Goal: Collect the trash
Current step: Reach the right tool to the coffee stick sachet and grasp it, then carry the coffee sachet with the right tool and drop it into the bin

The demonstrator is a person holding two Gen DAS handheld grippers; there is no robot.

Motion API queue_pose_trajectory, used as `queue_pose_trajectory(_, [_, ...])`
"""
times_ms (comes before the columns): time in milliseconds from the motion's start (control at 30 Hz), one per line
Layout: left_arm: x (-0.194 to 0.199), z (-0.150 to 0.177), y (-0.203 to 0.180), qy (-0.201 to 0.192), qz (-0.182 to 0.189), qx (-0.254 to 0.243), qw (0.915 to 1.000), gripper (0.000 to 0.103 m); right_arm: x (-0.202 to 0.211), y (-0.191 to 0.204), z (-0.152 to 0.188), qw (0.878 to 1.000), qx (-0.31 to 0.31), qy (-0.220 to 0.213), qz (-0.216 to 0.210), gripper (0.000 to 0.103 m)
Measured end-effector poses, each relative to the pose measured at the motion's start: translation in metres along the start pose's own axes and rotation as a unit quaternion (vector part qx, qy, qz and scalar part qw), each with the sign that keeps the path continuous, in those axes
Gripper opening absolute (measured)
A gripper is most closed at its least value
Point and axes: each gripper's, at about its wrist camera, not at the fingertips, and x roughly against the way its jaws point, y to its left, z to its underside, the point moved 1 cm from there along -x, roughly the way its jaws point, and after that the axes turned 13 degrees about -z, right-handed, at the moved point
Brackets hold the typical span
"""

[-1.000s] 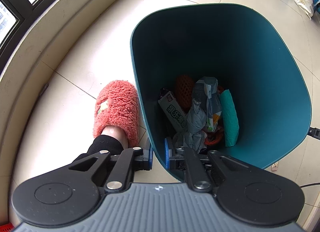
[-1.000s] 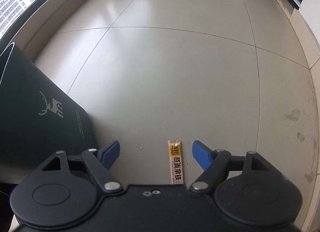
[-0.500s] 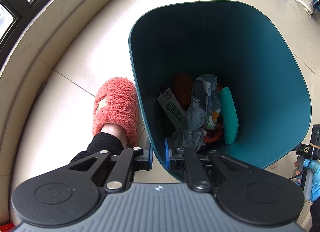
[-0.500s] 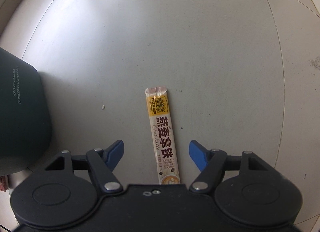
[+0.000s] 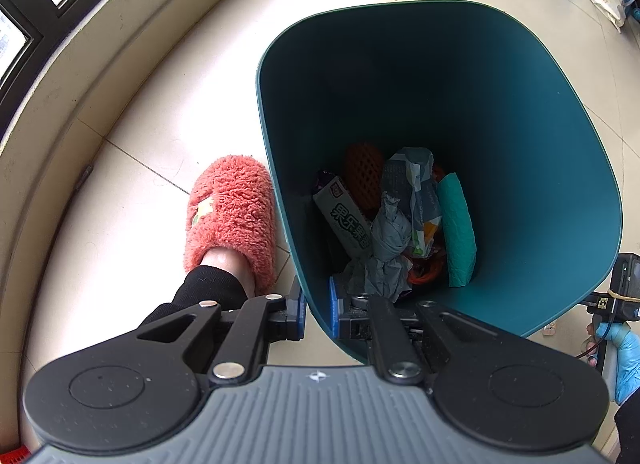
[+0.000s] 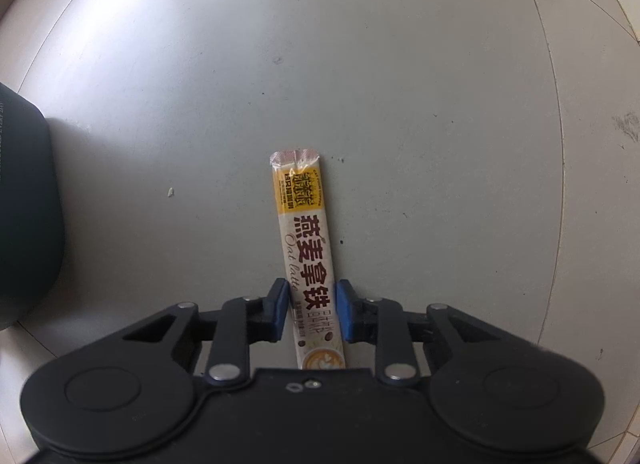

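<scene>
Teal bin [image 5: 520,144]: you are pinching its near rim with the left gripper [image 5: 318,312], one pad outside the wall and one inside, the jaws nearly together on the thin plastic
Bin contents: crumpled wrappers [image 5: 394,240], a carton and a green pouch are lying at the bottom
Oat latte sachet [image 6: 308,248]: it is lying flat on the grey floor tile [image 6: 400,64], its lower part passing between the blue pads [image 6: 280,308] of your right gripper [image 6: 310,310]
Right gripper state: you are closing the jaws around the sachet; a sliver of floor is showing on each side, so the pads are not yet pressing
Slip risk: you are squeezing a thin, flat packet across its width; it is likely to buckle or slide under the pads instead of lifting
Floor risk: you are pointing straight down, so the tips may be scraping the tile
Bin risk: you are holding only the rim, so a tug could tip the bin toward the slipper [image 5: 232,216]
</scene>
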Motion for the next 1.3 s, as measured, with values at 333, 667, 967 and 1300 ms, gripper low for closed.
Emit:
queue_pose_trajectory(333, [0.002,0.002,0.001,-0.003,0.000,0.004,1.0000,0.011,0.038,0.023,-0.035,0.999,0.000,-0.034,-0.006,0.020])
queue_pose_trajectory(667, [0.005,0.003,0.001,-0.009,-0.004,0.006,0.9999,0.011,0.175,0.110,-0.059,0.982,0.084,-0.127,-0.114,0.020])
queue_pose_trajectory(967, [0.006,0.002,0.005,-0.010,0.001,0.013,0.9999,0.011,0.244,0.205,-0.049,0.955,0.177,-0.166,-0.171,0.020])
queue_pose_trajectory(1300, [0.006,0.000,0.007,-0.010,0.004,0.011,0.9999,0.011,0.187,0.310,-0.086,0.945,0.255,-0.114,-0.167,0.020])
